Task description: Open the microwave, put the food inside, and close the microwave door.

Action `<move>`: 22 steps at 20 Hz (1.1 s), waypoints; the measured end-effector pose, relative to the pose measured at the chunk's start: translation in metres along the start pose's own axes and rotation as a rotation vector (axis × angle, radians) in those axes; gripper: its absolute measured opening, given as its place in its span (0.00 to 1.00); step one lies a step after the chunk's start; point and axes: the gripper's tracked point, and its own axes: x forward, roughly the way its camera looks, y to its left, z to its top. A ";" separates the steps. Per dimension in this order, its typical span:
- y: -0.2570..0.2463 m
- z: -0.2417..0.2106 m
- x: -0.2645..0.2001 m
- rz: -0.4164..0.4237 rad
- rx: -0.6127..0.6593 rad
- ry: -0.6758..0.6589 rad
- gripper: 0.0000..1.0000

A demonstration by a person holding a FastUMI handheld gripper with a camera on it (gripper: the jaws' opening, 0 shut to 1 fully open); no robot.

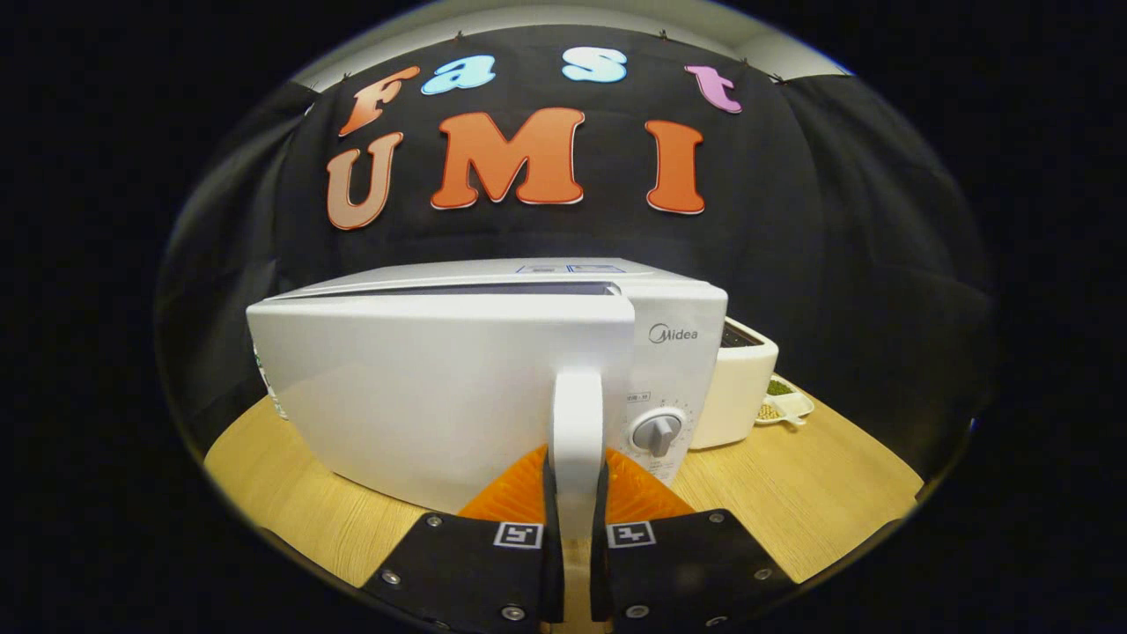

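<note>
A white microwave stands on the wooden table. Its door has swung a little way out from the body, with a dark gap along the top edge. The door's upright white handle runs down between my two fingers, and my gripper is shut on its lower part. To the right of the handle is the control panel with a grey dial. The inside of the microwave is hidden behind the door. I cannot make out any food for the task.
A white boxy appliance stands just right of the microwave. Beside it lies a small white divided dish with green and tan bits in it. Bare table spreads to the right and left of my fingers.
</note>
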 end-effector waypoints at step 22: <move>0.134 -0.051 -0.189 -0.100 0.012 0.037 0.14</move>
